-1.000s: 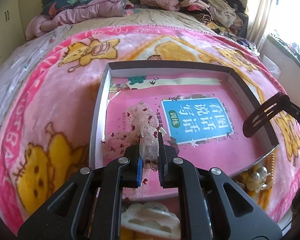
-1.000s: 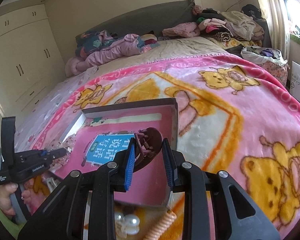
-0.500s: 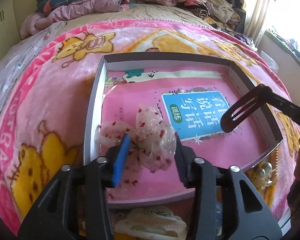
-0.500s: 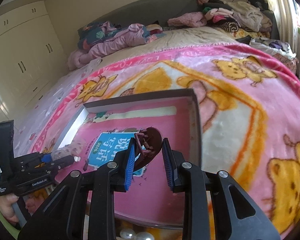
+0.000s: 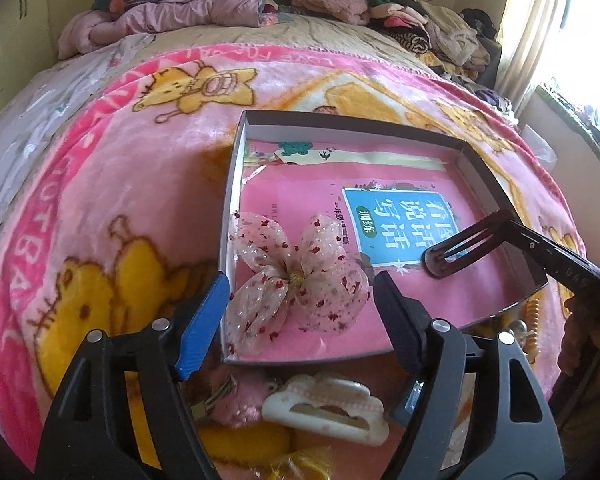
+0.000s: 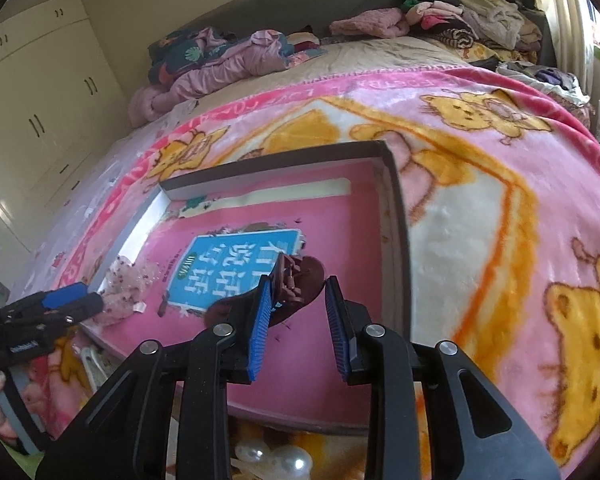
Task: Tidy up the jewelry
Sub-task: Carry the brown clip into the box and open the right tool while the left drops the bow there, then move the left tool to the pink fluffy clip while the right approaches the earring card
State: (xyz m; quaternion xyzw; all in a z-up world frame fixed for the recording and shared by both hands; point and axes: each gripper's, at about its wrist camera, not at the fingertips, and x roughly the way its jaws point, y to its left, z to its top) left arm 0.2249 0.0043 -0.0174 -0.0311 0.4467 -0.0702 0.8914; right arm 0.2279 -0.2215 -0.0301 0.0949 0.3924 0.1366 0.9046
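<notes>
- Jewelry is partly sorted: a sheer bow [image 5: 296, 284] lies at the lower left of the box [image 5: 230, 200], which rests on the bed [image 5: 100, 184].
- Left gripper [image 5: 300, 308] is opening, its fingers [image 5: 204, 320] apart on both sides of the bow, not pressing it.
- Right gripper [image 6: 296, 316] is opening around a dark hair clip [image 6: 300, 280]; the clip leans on the left finger and hangs low over the box floor, at the centre of the right view.
- Advice: let the clip settle flat, then lift both grippers straight away.
- A white claw clip [image 5: 324, 408] and pearls [image 6: 276, 460] wait below the box edge.
</notes>
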